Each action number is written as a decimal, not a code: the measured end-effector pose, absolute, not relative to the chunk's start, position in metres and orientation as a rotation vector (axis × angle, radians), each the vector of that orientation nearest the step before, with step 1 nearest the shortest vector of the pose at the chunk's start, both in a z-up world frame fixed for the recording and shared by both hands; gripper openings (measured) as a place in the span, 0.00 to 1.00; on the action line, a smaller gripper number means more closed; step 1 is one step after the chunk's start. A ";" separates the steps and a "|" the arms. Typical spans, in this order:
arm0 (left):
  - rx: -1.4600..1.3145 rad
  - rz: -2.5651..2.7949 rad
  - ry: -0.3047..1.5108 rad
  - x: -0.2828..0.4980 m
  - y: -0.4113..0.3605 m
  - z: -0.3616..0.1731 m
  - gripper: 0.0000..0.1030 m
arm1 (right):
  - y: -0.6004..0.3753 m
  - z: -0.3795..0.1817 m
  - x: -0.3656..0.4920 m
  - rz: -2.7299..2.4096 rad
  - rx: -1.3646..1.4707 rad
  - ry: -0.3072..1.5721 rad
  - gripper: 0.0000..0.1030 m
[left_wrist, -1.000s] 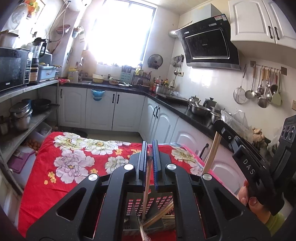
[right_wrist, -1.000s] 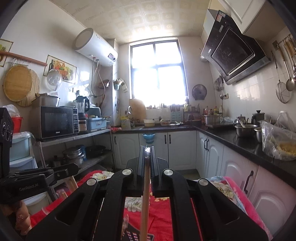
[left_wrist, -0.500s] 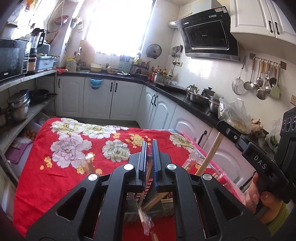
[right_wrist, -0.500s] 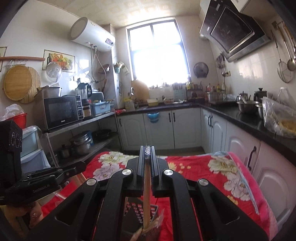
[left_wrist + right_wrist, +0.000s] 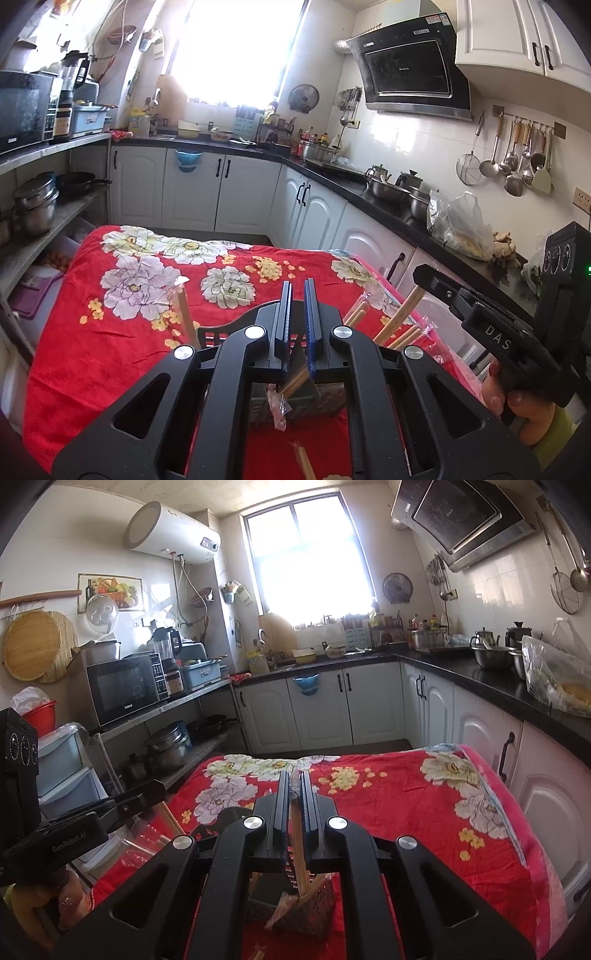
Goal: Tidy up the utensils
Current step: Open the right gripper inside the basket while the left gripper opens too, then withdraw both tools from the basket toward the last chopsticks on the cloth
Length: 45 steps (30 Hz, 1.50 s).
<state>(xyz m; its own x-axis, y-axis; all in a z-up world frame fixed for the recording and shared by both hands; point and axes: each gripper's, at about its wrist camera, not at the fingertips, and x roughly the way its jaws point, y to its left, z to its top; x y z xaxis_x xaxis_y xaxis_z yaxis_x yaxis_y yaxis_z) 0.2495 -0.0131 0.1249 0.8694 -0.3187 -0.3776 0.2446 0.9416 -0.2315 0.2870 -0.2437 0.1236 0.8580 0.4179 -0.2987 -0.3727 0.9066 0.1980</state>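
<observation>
Over the red cloth (image 5: 110, 354), the task looked partly done: several wrapped chopsticks (image 5: 397, 319) already leaned in the black basket (image 5: 221, 332), and another pair (image 5: 303, 459) lay on the cloth below it, not yet stowed. The right gripper (image 5: 294, 801) was clamped on one chopstick (image 5: 297, 853), its lower end down in the basket (image 5: 321, 897). The left gripper (image 5: 297, 314) hung above the basket with its fingers slightly apart and nothing between them.

Red floral table cloth (image 5: 110, 354), black basket (image 5: 221, 332).
Pale wooden chopsticks (image 5: 297, 849) are shown beside white cabinets (image 5: 192, 192) and a black countertop (image 5: 480, 679).
</observation>
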 end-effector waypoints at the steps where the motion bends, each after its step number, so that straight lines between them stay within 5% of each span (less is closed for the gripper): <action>1: -0.182 -0.296 0.426 0.249 -0.012 0.125 0.03 | -0.245 0.123 0.287 0.416 0.135 0.347 0.07; 30: -0.201 -0.309 0.456 0.200 0.000 0.125 0.47 | -0.248 0.133 0.241 0.428 0.099 0.369 0.36; 45: -0.197 -0.296 0.494 0.175 0.007 0.108 0.58 | -0.249 0.117 0.209 0.433 0.103 0.412 0.48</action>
